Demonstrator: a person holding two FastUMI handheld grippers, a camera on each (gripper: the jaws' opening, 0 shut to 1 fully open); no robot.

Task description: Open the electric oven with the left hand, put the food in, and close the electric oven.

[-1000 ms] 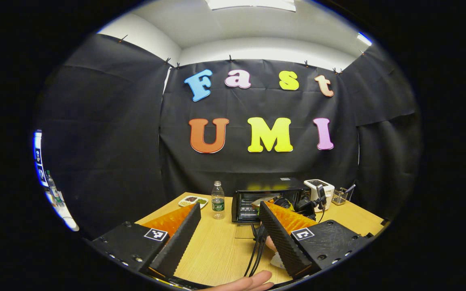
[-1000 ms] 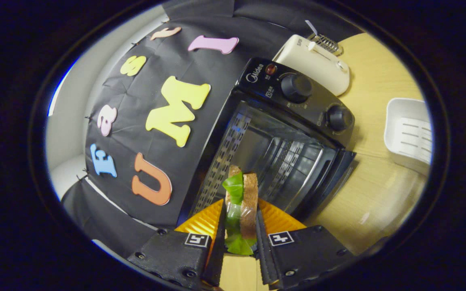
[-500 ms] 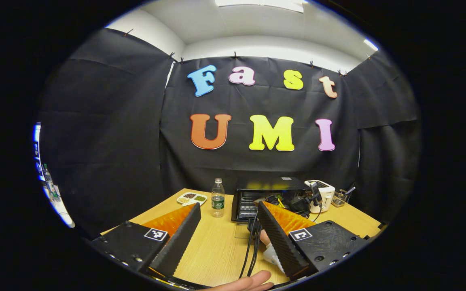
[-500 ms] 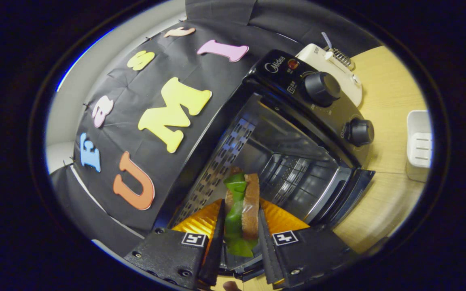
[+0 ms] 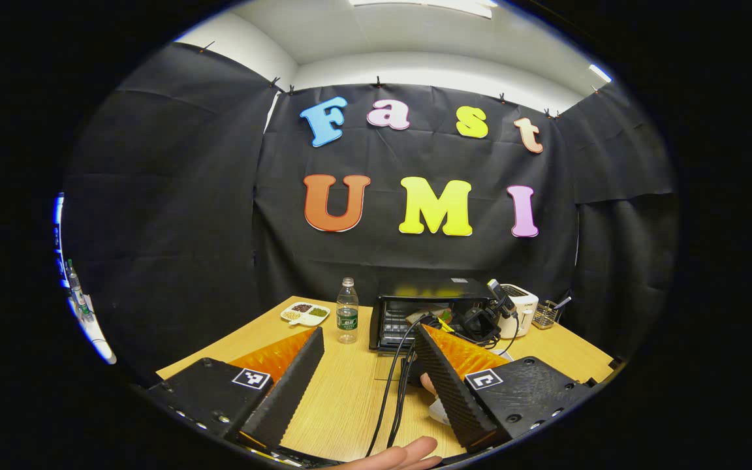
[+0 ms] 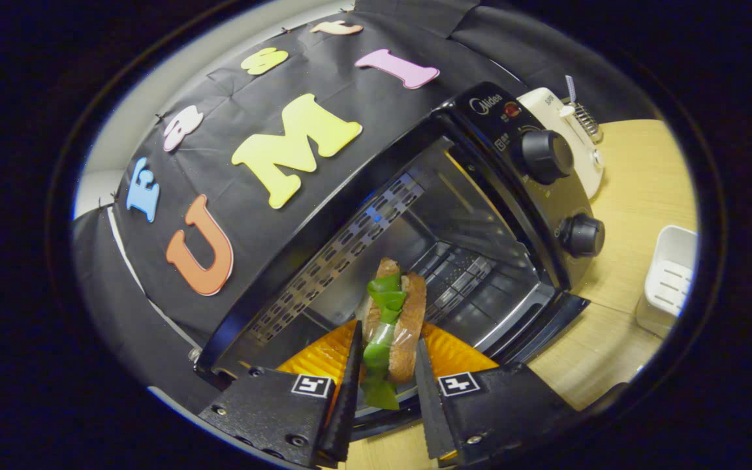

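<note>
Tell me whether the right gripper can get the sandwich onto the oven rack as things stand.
Probably yes: the oven stands open, and the right gripper holds the sandwich at its mouth, with nothing between it and the rack.

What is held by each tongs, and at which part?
The right tongs grip the sandwich by its lower end, on both bread faces. The left tongs are open, holding nothing.

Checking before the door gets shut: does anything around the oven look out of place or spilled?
Nothing spilled. Black cables trail across the wooden table toward the open black electric oven. The right hand-held gripper holds the lettuce sandwich on edge at the oven's mouth.
</note>
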